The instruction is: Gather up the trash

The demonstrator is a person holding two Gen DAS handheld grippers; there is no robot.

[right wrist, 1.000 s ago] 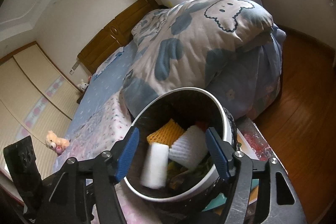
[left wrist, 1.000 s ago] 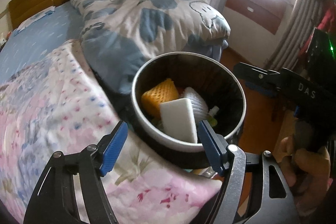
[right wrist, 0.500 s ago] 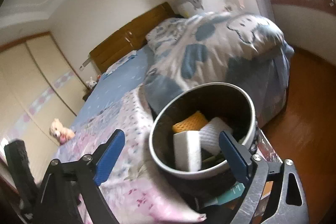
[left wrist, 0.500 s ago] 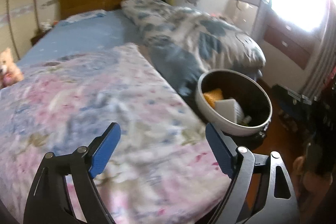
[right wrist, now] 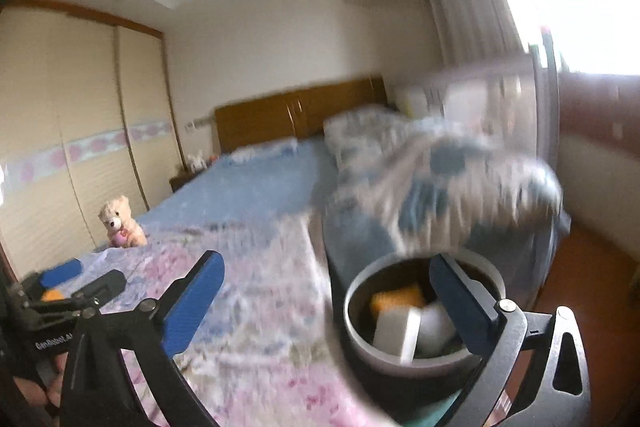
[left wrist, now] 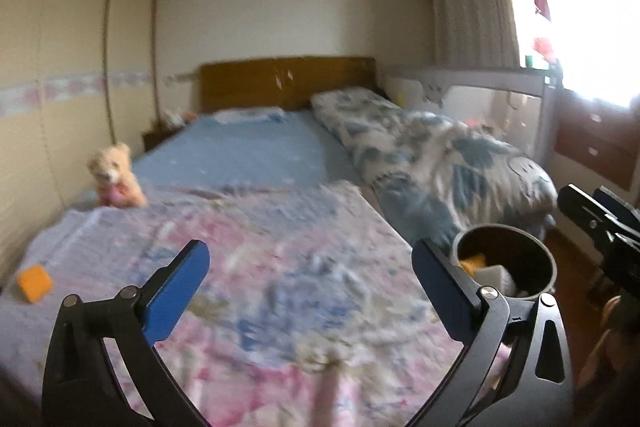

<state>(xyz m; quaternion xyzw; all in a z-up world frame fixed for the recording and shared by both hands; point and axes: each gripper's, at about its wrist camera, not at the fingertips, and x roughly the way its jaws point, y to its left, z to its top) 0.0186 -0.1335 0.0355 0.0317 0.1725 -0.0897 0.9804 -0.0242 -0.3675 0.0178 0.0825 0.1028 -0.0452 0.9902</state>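
Both frames motion-blurred; fine detail poor.

Left gripper (left wrist: 306, 281): jaws spread wide, nothing between the blue pads, held above the floral bedspread (left wrist: 280, 291). Right gripper (right wrist: 328, 293): jaws likewise spread wide, holding nothing; its right finger overlaps the bin's opening in the right wrist view.

Trash bin (left wrist: 548, 267): round, pale rim, dark inside, standing at the bed's right edge by the wooden floor (right wrist: 580, 267). Inside it: an orange sponge (right wrist: 396, 297) and a white block (right wrist: 394, 331), touching; other contents unreadable.

Loose trash: a second orange piece (left wrist: 35, 283) lies on the bedspread at the far left edge, well apart from the bin.

Farther: teddy bear (left wrist: 114, 177) upright on the bed's left side; crumpled blue-and-white duvet (left wrist: 452, 163) beyond the bin; wooden headboard (left wrist: 288, 81) against the back wall.
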